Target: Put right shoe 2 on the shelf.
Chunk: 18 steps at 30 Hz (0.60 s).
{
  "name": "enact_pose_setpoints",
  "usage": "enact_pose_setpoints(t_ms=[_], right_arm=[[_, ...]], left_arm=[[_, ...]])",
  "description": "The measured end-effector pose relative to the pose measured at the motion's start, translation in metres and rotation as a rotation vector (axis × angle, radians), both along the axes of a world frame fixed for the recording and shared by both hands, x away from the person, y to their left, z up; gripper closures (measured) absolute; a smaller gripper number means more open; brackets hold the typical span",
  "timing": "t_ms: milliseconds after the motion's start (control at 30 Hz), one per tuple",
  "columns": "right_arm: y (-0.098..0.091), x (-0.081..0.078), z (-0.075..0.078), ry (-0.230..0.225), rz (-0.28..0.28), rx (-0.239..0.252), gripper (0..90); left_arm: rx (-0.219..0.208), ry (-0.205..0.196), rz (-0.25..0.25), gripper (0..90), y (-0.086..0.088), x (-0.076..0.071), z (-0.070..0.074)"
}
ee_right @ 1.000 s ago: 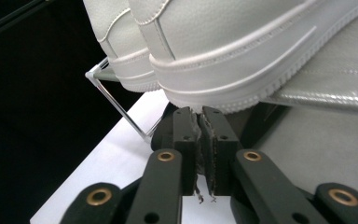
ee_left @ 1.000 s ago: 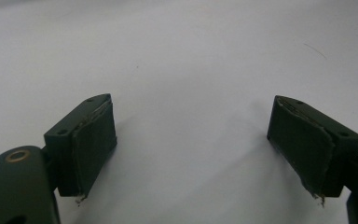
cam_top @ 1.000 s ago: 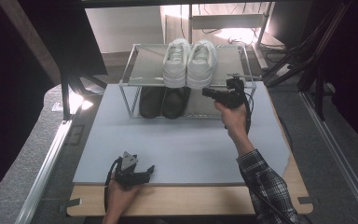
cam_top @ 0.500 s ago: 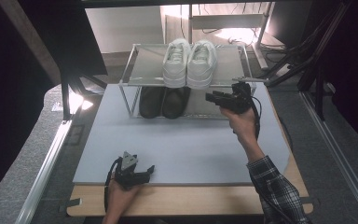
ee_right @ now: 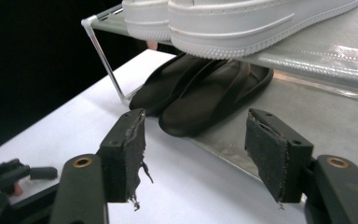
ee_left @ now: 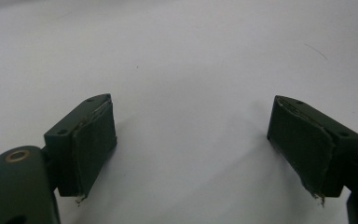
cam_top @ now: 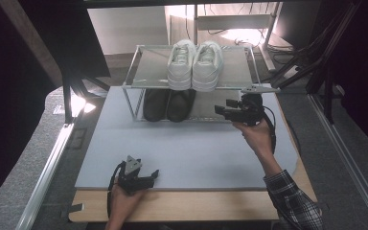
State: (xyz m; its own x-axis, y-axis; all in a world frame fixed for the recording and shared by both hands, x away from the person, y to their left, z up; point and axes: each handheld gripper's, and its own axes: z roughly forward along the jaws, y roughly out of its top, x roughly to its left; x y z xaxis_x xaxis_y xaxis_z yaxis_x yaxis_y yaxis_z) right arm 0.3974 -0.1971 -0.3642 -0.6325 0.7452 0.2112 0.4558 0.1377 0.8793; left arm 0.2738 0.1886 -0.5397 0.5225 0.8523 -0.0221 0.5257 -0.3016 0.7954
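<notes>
A pair of white sneakers (cam_top: 194,64) stands on the top shelf of a wire shoe rack (cam_top: 235,72). A pair of black slippers (cam_top: 167,103) lies on the lower shelf. My right gripper (cam_top: 219,111) hovers level at the rack's front right and points left toward the slippers (ee_right: 205,98). Its jaws have just been opening, and the right gripper (ee_right: 196,140) is open with nothing between the pads. The sneakers' soles (ee_right: 242,23) show above it. My left gripper (cam_top: 153,176) rests on the grey mat near the front edge. The left gripper (ee_left: 191,135) is open and empty.
The grey mat (cam_top: 196,148) covers a wooden table (cam_top: 196,206) and lies bare between rack and hands. Dark stands and cables (cam_top: 311,62) crowd the back right. A metal rail (cam_top: 48,172) runs along the left side.
My right gripper has drawn back from the rack's lower shelf toward the person and a little to the right. The left gripper has stayed where it was.
</notes>
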Motion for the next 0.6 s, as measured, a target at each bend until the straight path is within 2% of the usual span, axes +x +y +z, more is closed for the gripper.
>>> enact_pose_setpoints(t_ms=[300, 467, 600], right_arm=[[-0.011, -0.020, -0.010, -0.025, 0.018, -0.066, 30.0], [-0.019, -0.031, -0.020, -0.011, 0.025, -0.064, 27.7], [-0.024, -0.041, -0.032, -0.013, 0.018, -0.087, 24.7]], left_arm=[[0.000, 0.000, 0.000, 15.0, 0.000, 0.000, 0.000], [-0.002, -0.001, 0.002, 14.9, 0.000, 0.000, 0.000], [-0.003, -0.001, 0.002, 14.9, 0.000, 0.000, 0.000]])
